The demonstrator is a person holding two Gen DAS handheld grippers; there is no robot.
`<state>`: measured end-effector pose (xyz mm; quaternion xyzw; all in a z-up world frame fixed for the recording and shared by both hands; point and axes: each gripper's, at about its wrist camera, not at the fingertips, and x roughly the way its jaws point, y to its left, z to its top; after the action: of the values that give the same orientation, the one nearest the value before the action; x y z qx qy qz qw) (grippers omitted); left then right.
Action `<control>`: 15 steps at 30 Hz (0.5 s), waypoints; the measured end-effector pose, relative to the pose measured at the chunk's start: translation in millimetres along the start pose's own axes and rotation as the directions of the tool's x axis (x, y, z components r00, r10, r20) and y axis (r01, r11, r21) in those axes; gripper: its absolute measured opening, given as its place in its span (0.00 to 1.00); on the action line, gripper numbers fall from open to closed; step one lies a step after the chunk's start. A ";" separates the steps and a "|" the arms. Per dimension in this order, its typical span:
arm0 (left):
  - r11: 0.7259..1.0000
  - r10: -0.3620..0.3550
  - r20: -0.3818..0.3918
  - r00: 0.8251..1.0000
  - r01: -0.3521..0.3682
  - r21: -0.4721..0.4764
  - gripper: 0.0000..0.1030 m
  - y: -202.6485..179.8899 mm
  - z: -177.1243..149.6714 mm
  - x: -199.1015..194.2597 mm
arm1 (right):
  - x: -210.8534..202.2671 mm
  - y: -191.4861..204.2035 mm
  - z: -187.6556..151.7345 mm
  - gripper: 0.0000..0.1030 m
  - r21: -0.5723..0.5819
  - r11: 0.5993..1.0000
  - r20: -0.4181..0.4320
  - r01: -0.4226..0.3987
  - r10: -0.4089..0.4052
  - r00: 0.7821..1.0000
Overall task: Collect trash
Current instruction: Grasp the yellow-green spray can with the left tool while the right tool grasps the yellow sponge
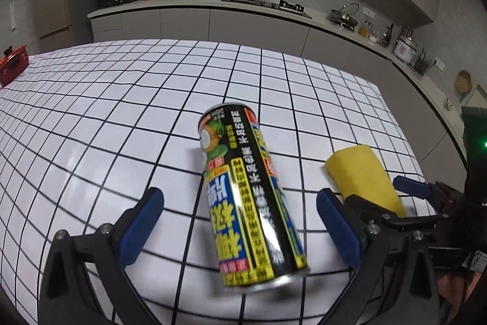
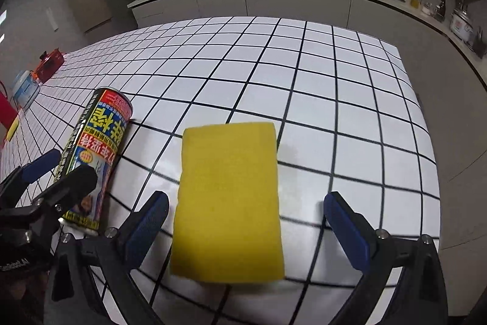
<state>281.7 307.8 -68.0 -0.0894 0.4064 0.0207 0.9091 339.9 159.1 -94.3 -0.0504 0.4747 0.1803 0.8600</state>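
Left gripper [image 1: 240, 221] spread wide around the can [image 1: 252, 197] — no contact; right gripper [image 2: 246, 221] equally wide, astride the yellow sponge [image 2: 228, 200] — ungripped.

Can [image 1: 252, 200] lying on table [image 1: 121, 99]: large yellow Chinese characters on blue and black label, upside down, blurred, not legible. Small white lettering on left claw [image 2: 45, 172] body, unreadable.

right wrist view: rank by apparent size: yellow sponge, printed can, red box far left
1. yellow sponge, though it is nearest the camera
2. printed can
3. red box, far off, so its true size is unsure
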 end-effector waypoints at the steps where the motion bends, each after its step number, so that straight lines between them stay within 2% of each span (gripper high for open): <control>1: 1.000 -0.006 -0.015 1.000 0.006 0.002 0.95 0.6 1.5 4.5 | 2.7 0.3 0.9 0.99 -0.001 1.000 -0.005 0.002 -0.002 1.000; 9: 1.000 -0.020 -0.063 0.998 0.021 0.005 0.82 1.3 -3.0 18.2 | 7.4 7.5 -2.2 0.99 -0.061 0.995 0.011 0.081 -0.080 0.997; 12: 0.999 -0.036 -0.059 0.998 0.036 0.003 0.69 -0.1 -5.2 17.3 | 7.0 5.2 -1.8 0.98 -0.059 0.995 -0.002 0.077 -0.078 0.997; 13: 0.999 -0.050 -0.055 0.997 0.051 0.004 0.62 -1.4 -5.2 16.3 | 5.1 5.7 -2.3 0.90 -0.060 0.995 0.002 0.076 -0.076 0.997; 14: 0.998 -0.058 -0.054 0.997 0.058 0.005 0.59 -2.7 -5.8 14.9 | 2.0 5.5 -2.1 0.68 -0.063 0.995 0.016 0.075 -0.074 0.997; 15: 0.998 -0.064 -0.053 0.997 0.064 0.006 0.58 -3.9 -6.5 13.8 | -1.7 6.3 -2.1 0.56 -0.065 0.995 0.025 0.073 -0.071 0.997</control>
<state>286.6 302.3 -81.9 -0.0993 0.4274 -0.0125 0.8985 335.2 164.0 -93.5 -0.0936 0.4566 0.1653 0.8691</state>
